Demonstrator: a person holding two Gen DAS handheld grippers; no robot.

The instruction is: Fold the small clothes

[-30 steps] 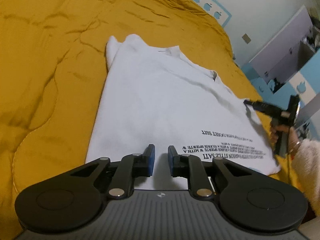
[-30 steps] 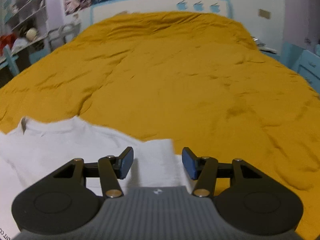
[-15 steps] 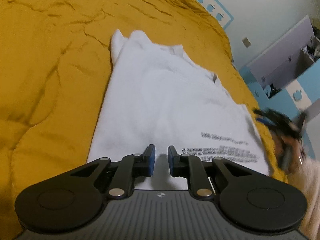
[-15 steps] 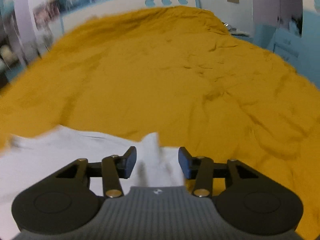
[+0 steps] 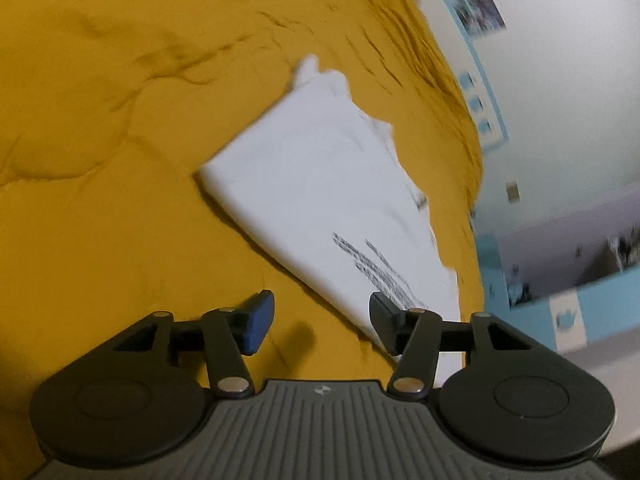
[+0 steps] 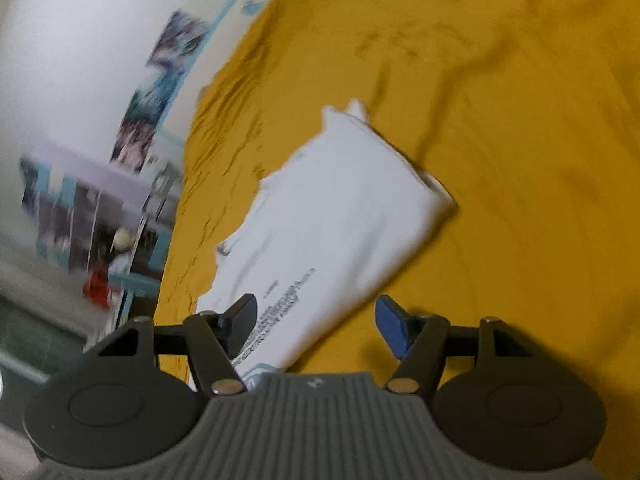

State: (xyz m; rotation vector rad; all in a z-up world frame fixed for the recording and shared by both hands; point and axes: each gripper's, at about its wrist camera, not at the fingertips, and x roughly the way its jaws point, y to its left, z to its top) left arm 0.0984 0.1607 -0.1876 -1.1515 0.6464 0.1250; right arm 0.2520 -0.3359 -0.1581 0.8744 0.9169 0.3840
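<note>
A white T-shirt (image 5: 320,196) with black printed text lies folded into a long strip on the mustard-yellow bedspread (image 5: 120,120). It also shows in the right wrist view (image 6: 344,216). My left gripper (image 5: 322,326) is open and empty, held above the bedspread by the shirt's near left edge. My right gripper (image 6: 316,326) is open and empty, held above the shirt's near end, where the print is.
The bedspread (image 6: 520,120) stretches all around the shirt. A white wall with a blue border and posters (image 5: 472,4) lies beyond the bed. A blue and lilac cabinet (image 5: 560,256) stands at the bedside. Shelves with clutter (image 6: 100,240) stand off the bed's other side.
Both grippers have pulled back and risen off the shirt. The left one has gone from nearly shut to wide open. The right one has opened wider. Both views are tilted and blurred.
</note>
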